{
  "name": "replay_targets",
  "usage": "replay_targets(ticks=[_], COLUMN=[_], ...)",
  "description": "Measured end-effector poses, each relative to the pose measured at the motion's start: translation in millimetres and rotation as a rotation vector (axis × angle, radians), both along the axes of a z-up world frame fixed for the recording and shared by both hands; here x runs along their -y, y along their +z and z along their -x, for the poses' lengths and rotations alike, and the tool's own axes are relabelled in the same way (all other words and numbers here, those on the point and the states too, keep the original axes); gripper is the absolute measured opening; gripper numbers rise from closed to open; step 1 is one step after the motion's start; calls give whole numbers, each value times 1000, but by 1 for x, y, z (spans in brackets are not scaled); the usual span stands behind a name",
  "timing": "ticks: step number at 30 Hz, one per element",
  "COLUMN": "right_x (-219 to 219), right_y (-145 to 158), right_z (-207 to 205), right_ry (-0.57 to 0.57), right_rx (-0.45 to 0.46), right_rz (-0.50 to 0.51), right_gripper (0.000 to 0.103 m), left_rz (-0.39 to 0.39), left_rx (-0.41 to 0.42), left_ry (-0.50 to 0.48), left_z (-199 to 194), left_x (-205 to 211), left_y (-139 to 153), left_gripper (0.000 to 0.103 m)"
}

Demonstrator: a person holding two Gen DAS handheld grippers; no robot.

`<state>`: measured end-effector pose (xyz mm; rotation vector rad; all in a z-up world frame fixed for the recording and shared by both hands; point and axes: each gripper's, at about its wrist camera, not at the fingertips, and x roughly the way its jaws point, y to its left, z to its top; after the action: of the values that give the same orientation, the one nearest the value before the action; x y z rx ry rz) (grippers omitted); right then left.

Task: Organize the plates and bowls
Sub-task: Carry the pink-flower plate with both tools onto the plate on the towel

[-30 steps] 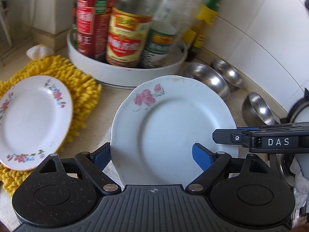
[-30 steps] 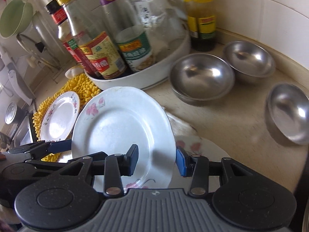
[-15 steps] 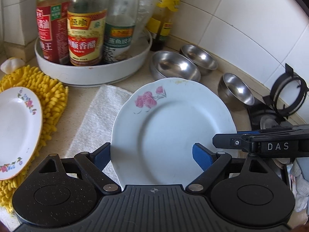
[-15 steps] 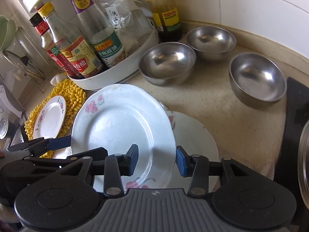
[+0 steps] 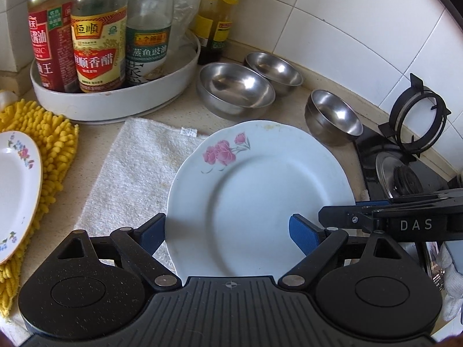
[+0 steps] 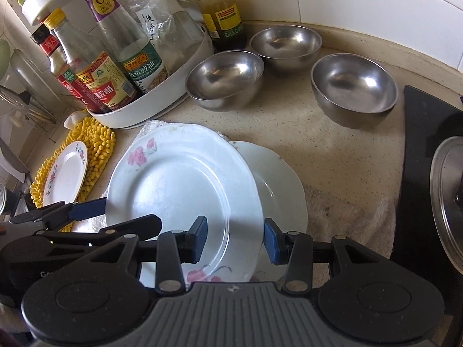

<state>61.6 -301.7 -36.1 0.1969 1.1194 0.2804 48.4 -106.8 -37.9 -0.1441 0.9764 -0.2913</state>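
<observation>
A white plate with pink flowers [image 5: 257, 190] [image 6: 179, 185] is held tilted above the counter. My left gripper [image 5: 227, 231] grips its left rim and my right gripper [image 6: 235, 238] grips its near edge. A second white plate [image 6: 282, 190] lies on the white towel [image 5: 130, 167] just right of and below it. A small floral plate [image 5: 14, 190] [image 6: 66, 173] rests on the yellow mat [image 5: 55, 138]. Three steel bowls [image 5: 235, 86] [image 6: 225, 78] stand at the back by the wall.
A white round tray [image 5: 115, 95] holds several sauce bottles at the back left. A dark bottle [image 6: 220, 8] stands beside it. The black stove [image 5: 405, 167] with a pot ring and a lid [image 6: 448, 202] is at the right.
Both grippers have carried the flower plate to the right, away from the yellow mat and over the towel toward the second plate. Both grips are unchanged.
</observation>
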Motion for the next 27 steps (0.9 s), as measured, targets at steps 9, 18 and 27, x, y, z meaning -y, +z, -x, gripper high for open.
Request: replay_targets(ticks=[9, 18, 27], right_x=[7, 13, 16], right_y=[-5, -7, -17], right_z=[3, 1, -5], right_ry=[-31, -47, -68], right_rx=[-20, -22, -33], right_rz=[4, 8, 38], right_gripper=[54, 54, 56], left_rz=[-3, -9, -6], left_rx=[-8, -7, -30], left_ry=[-21, -34, -54], left_z=[-1, -6, -13], left_x=[9, 17, 23], left_y=[-4, -6, -16], left_gripper=[93, 94, 93])
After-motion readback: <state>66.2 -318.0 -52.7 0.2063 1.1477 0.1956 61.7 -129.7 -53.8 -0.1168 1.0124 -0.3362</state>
